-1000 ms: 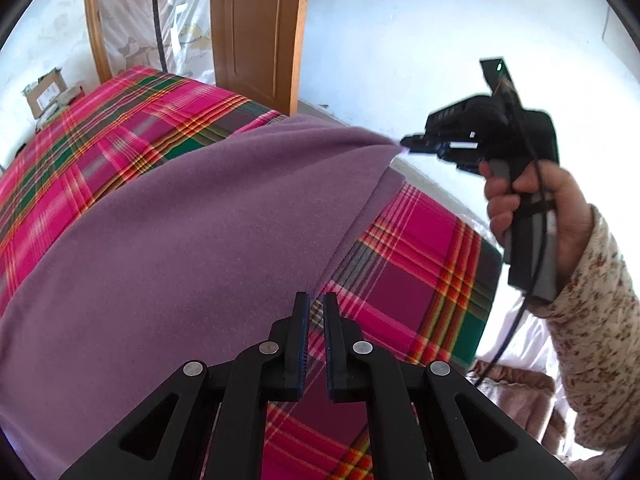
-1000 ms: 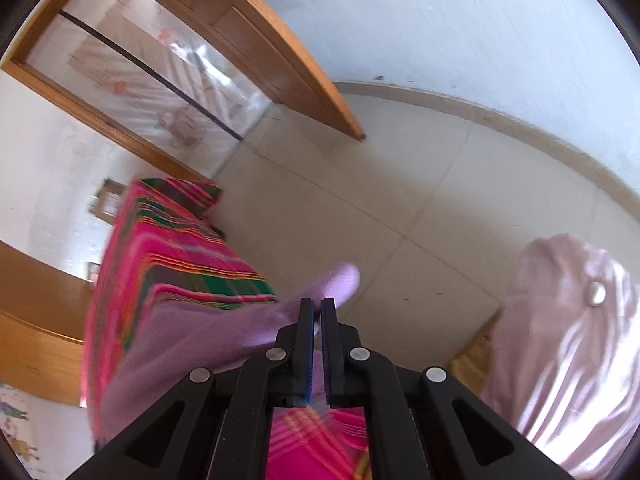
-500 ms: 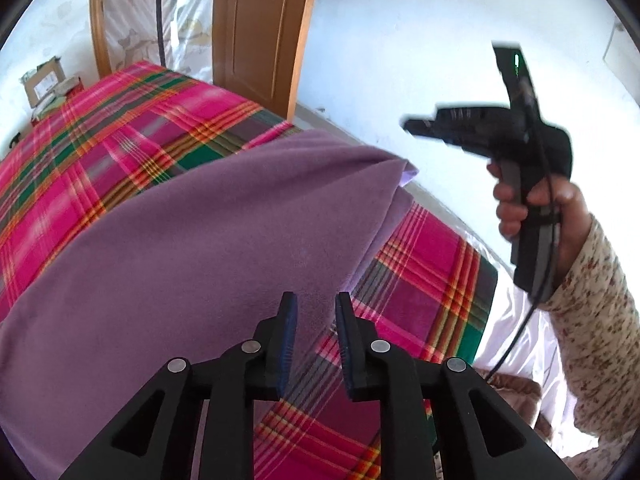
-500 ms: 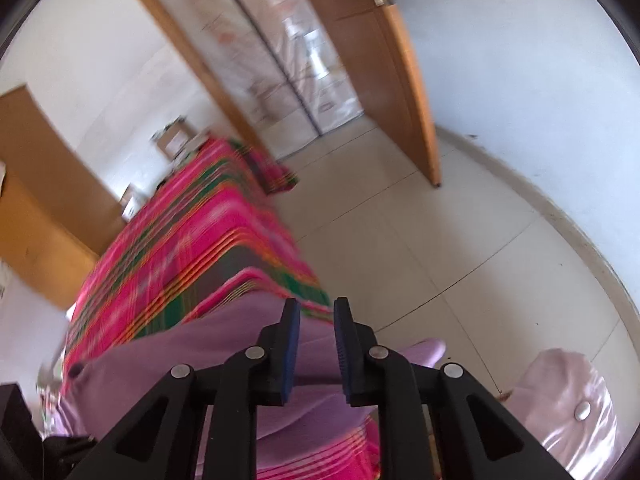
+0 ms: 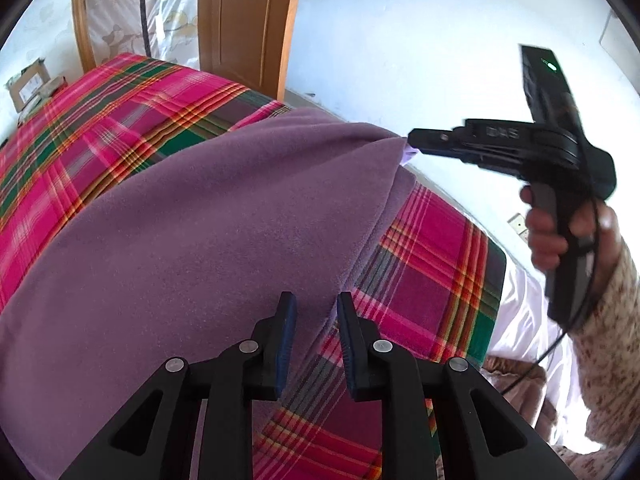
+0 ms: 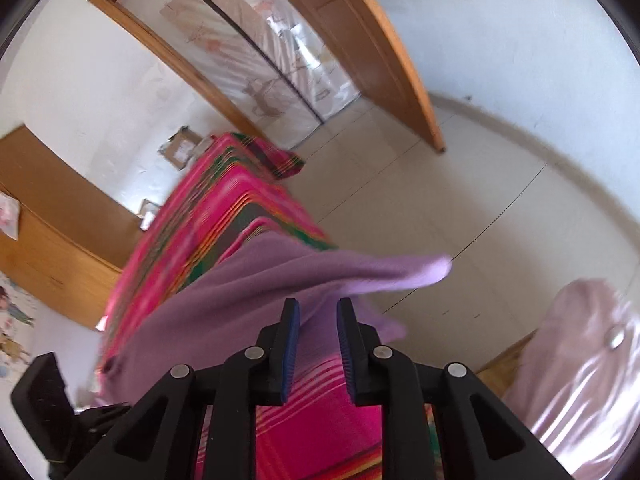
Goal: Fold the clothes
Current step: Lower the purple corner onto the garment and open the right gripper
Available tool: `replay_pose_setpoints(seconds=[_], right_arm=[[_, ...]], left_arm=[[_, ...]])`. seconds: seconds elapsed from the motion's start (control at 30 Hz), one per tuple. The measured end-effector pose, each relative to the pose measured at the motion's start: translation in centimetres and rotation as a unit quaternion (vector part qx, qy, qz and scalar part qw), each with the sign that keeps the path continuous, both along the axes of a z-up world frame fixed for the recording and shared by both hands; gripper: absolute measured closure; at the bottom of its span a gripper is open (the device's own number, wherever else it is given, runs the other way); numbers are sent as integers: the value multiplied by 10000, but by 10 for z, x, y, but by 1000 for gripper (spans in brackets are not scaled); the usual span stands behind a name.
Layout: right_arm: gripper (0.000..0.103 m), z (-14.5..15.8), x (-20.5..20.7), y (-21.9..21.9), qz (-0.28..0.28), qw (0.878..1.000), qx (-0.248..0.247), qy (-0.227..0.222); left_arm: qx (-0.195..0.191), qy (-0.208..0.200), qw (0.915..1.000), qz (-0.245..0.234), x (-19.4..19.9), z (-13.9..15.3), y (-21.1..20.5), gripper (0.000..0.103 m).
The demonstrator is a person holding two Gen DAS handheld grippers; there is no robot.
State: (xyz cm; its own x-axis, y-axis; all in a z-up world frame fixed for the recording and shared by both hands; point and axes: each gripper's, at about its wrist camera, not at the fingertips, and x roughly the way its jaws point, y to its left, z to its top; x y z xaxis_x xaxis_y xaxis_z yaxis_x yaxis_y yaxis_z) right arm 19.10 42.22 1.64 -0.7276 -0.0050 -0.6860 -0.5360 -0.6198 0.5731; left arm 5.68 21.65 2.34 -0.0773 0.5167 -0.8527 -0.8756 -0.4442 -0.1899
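Both grippers have let go since a second ago, when each was pinched shut on the cloth. Now the left gripper (image 5: 312, 328) stands with its jaws parted over the near edge of the purple garment (image 5: 192, 232), nothing held between the blue pads. That garment lies spread and folded over on the pink plaid bedspread (image 5: 432, 264), its far corner lifted beside the right gripper (image 6: 317, 334), whose jaws are likewise released with cloth beneath them. From the right wrist view, a pale purple corner juts out past the bed edge over the tiled floor (image 6: 460, 216). A wooden door (image 5: 244, 28) stands open behind.
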Motion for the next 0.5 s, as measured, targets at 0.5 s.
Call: replay_pose_setpoints(seconds=[0.5], right_arm=[[101, 7, 8, -10, -113, 9987, -183, 459]], left_arm=[[-24, -90, 9999, 82, 0, 2, 0, 81]])
